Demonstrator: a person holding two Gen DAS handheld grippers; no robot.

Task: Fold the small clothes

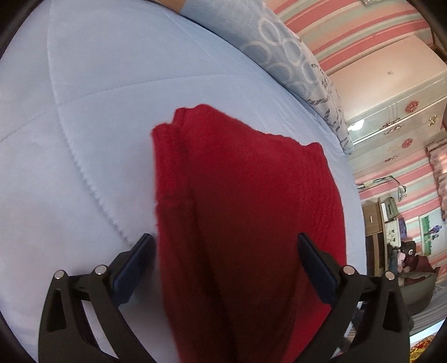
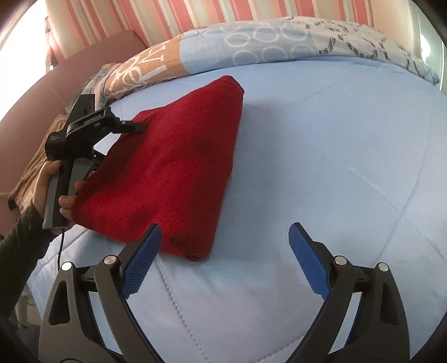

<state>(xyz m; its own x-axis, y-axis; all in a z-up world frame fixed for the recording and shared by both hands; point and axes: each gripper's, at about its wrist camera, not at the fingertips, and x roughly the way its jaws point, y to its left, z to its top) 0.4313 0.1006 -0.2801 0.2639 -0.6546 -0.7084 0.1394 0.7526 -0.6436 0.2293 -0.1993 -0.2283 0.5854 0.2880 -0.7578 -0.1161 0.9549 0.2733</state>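
A folded red knit garment [image 2: 173,173] lies on the light blue quilt [image 2: 321,167]. In the left wrist view the garment [image 1: 245,217] fills the space between the fingers of my left gripper [image 1: 226,245], whose jaws stand wide apart. From the right wrist view the left gripper [image 2: 134,127] sits at the garment's far left edge, which is lifted, with one finger over the cloth. My right gripper [image 2: 225,237] is open and empty, just above the quilt by the garment's near corner.
A patterned blue and tan duvet [image 2: 251,44] lies bunched along the bed's far side. A striped pink wall [image 2: 167,19] is behind it. A wardrobe [image 1: 396,117] and cluttered furniture [image 1: 391,223] stand beyond the bed's edge.
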